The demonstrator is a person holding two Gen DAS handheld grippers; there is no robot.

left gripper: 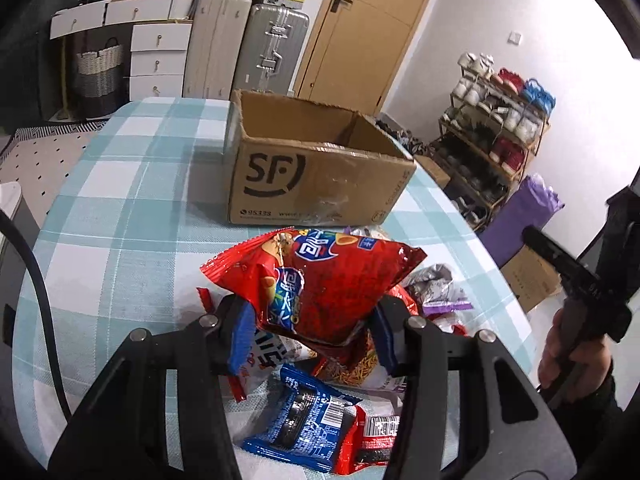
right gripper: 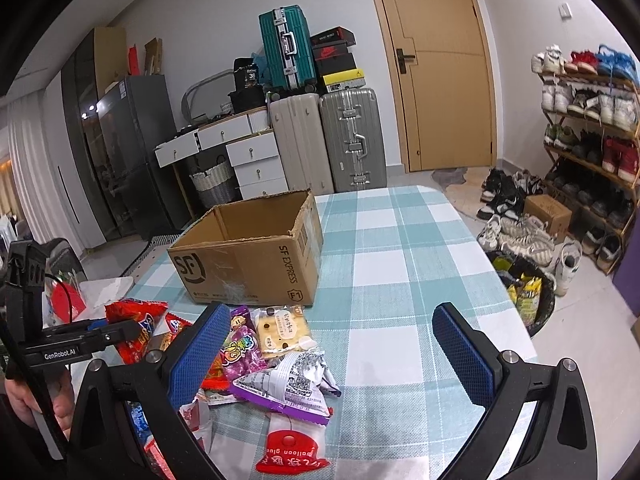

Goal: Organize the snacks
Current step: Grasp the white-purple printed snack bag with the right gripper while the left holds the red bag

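Red snack bag (left gripper: 320,280) pinched in left tongs (left gripper: 310,332), seemingly lifted.

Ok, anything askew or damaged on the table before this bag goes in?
The cardboard box has a ragged, torn top rim, with no flaps showing, and it sits at an angle to the tablecloth checks. The left gripper squeezes the red snack bag, crumpling it. The other snacks lie in a loose heap.
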